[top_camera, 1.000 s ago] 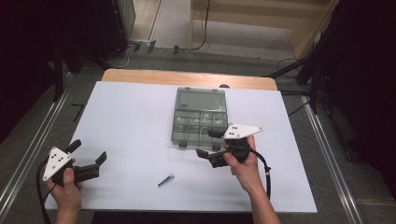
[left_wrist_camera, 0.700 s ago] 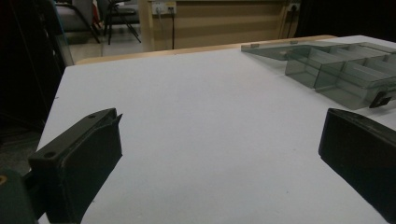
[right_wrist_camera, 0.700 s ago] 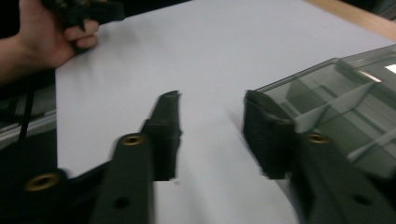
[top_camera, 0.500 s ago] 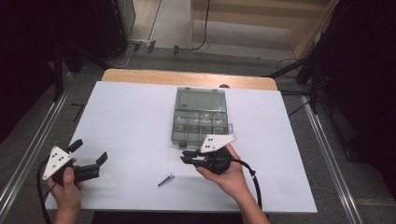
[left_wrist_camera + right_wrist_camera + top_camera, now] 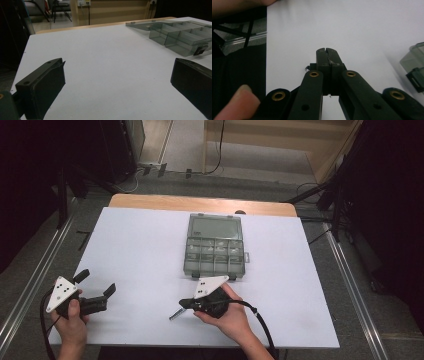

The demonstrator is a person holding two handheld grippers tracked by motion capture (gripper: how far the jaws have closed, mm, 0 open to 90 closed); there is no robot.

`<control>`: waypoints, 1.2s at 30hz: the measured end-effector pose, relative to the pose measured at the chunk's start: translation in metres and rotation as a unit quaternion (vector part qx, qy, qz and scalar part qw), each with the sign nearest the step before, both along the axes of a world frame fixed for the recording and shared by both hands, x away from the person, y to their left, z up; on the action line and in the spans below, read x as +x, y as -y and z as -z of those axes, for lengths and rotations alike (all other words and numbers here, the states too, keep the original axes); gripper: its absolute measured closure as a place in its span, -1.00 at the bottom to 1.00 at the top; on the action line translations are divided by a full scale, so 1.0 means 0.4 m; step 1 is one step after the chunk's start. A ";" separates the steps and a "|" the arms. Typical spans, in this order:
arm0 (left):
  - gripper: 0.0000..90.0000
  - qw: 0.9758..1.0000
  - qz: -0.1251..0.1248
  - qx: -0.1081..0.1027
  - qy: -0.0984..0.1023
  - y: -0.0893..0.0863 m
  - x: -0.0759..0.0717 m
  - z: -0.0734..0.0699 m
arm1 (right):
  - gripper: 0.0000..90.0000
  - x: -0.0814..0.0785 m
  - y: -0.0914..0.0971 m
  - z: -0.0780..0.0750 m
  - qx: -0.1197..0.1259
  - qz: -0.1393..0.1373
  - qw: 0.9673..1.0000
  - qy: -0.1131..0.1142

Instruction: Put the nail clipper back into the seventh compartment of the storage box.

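No legible writing; white surface, clear compartment box; right gripper jaws together beside screw; left gripper jaws apart; dark room

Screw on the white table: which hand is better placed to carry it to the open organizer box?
Right. The right gripper sits at the screw, jaws closed together, and the organizer box lies just beyond it. The left gripper waits open near the table's left edge, far from both.
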State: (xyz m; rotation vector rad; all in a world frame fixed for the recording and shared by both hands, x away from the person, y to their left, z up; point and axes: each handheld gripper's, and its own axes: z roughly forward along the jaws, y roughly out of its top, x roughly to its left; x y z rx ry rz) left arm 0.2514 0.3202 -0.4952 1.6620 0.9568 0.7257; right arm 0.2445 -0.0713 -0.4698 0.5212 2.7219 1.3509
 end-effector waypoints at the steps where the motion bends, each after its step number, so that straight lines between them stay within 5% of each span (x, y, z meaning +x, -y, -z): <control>1: -1.00 1.000 0.000 0.000 0.000 0.001 0.000 0.000 | 1.00 -0.003 -0.010 0.007 -0.003 -0.007 1.000 -0.002; 20: -1.00 1.000 0.006 0.007 -0.002 0.006 0.002 0.000 | 1.00 -0.029 -0.084 0.057 -0.061 -0.061 0.996 0.010; 36: -1.00 1.000 0.004 0.005 0.002 0.006 0.000 0.000 | 1.00 -0.016 -0.115 0.098 -0.081 -0.052 0.995 0.010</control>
